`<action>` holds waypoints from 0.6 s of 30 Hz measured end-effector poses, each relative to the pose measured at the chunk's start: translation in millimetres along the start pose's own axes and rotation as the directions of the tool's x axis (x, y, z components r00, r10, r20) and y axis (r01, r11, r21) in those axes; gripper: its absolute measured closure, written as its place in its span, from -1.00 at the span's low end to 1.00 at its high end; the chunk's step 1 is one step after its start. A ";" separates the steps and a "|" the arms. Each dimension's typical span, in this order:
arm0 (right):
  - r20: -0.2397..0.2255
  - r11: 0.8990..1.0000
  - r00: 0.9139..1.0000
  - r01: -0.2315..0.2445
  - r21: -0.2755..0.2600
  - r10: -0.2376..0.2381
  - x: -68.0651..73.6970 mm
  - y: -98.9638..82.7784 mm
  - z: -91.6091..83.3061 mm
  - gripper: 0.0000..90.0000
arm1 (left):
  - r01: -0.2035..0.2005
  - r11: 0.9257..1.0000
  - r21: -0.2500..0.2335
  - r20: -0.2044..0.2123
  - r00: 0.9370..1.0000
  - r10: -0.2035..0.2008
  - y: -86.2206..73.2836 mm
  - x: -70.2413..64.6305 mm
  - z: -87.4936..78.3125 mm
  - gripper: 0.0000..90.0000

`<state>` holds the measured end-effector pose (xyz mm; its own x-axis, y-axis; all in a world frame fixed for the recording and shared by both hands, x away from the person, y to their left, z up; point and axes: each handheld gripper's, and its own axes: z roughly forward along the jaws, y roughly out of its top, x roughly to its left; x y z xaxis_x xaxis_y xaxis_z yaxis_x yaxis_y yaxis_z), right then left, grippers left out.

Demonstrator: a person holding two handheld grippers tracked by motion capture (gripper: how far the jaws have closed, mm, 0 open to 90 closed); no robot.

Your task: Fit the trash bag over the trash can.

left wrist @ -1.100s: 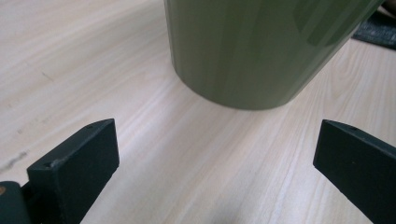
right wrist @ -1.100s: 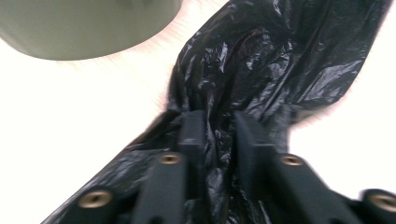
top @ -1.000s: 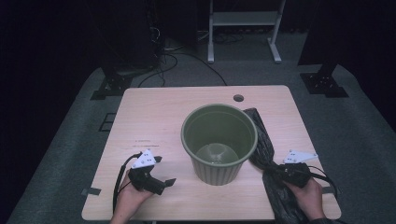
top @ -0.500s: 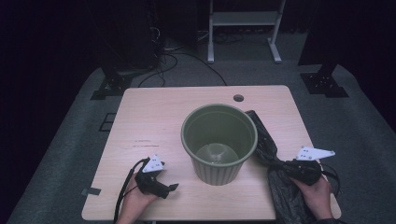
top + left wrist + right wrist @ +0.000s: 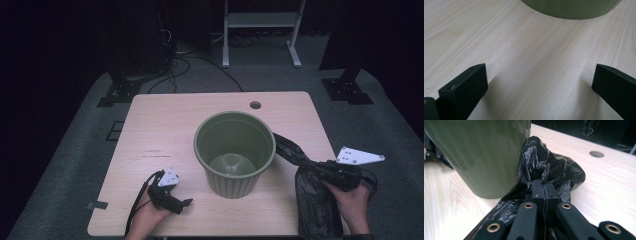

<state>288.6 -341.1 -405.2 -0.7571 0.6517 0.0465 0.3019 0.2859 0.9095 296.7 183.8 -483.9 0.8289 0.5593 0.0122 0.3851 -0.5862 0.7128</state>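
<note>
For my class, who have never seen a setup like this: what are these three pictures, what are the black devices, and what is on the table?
A person sits at a wooden table and holds a hand-operated grasping tool in each hand. One picture looks down from above; the other two come from small cameras riding on each tool, looking along its two black jaws.

A green bin stands in the middle of the table. The right tool is shut on a black plastic bag beside the bin. The left tool is open and holds nothing, low over bare wood with the bin just ahead.
</note>
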 end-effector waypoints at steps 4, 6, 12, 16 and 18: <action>0.005 1.000 1.000 0.014 -0.024 -0.014 0.0 10.8 -8.0 0.99 | 0.000 1.000 0.000 0.000 1.000 0.000 0.0 0.0 0.0 -1.00; 0.021 0.999 1.000 0.020 -0.039 -0.019 0.2 17.3 -13.3 0.99 | 0.002 1.000 -0.001 -0.001 1.000 -0.002 0.0 0.0 0.1 -1.00; 0.015 0.993 0.999 0.032 -0.115 -0.030 -1.4 38.9 -29.4 0.99 | 0.006 1.000 -0.003 -0.003 1.000 -0.006 0.0 0.0 0.2 -1.00; 0.004 0.987 0.999 0.043 -0.156 -0.043 -2.8 54.1 -36.8 0.99 | 0.005 1.000 0.000 -0.002 1.000 -0.005 0.0 0.1 0.0 -1.00; 0.006 0.984 0.998 0.060 -0.168 -0.060 -2.8 64.5 -40.4 0.99 | 0.005 1.000 0.000 -0.002 1.000 -0.005 0.0 0.1 0.0 -1.00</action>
<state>286.8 -352.8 -329.9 -0.7705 0.6374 -0.0108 0.1541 0.2027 0.9670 296.8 183.8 -483.9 0.8261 0.5634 0.0105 0.3890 -0.5837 0.7127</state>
